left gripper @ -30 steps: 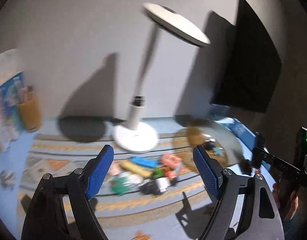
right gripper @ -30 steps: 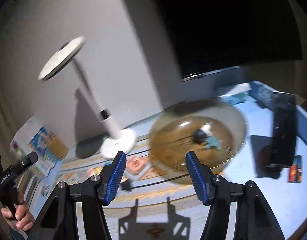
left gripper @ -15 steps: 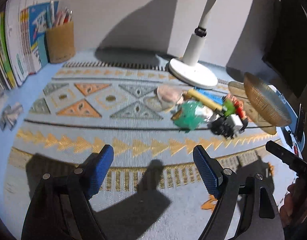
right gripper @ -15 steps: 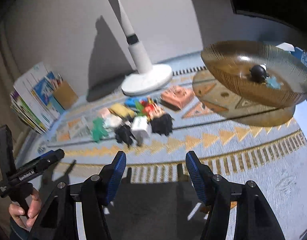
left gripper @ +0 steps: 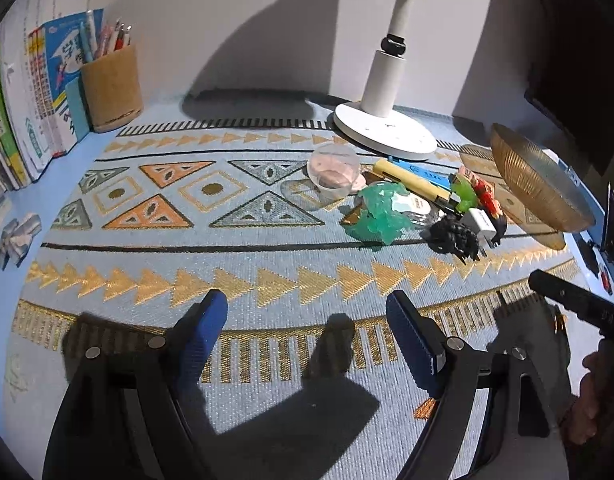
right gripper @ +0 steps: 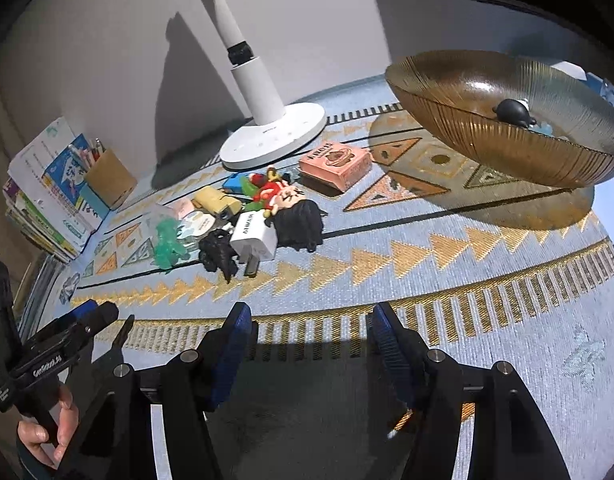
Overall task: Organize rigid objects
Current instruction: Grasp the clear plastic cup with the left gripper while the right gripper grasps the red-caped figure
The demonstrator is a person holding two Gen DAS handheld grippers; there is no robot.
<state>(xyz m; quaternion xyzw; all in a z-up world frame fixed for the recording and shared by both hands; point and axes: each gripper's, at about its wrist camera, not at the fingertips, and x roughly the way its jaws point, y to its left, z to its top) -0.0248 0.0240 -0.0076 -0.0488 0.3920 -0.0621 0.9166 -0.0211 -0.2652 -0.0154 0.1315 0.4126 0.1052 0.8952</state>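
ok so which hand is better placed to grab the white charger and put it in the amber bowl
Right, probably. The right tool is open and empty, with the white charger just ahead and the amber bowl on its right. From the left tool, also open, both lie far to the right.

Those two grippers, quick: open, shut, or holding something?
Left gripper: open, holding nothing.
Right gripper: open, holding nothing.

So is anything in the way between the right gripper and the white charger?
Nothing visible. The right gripper is open over bare mat, and only that patterned mat lies between it and the white charger. The black spiky toy sits right beside the charger on its left, so it crowds that side.
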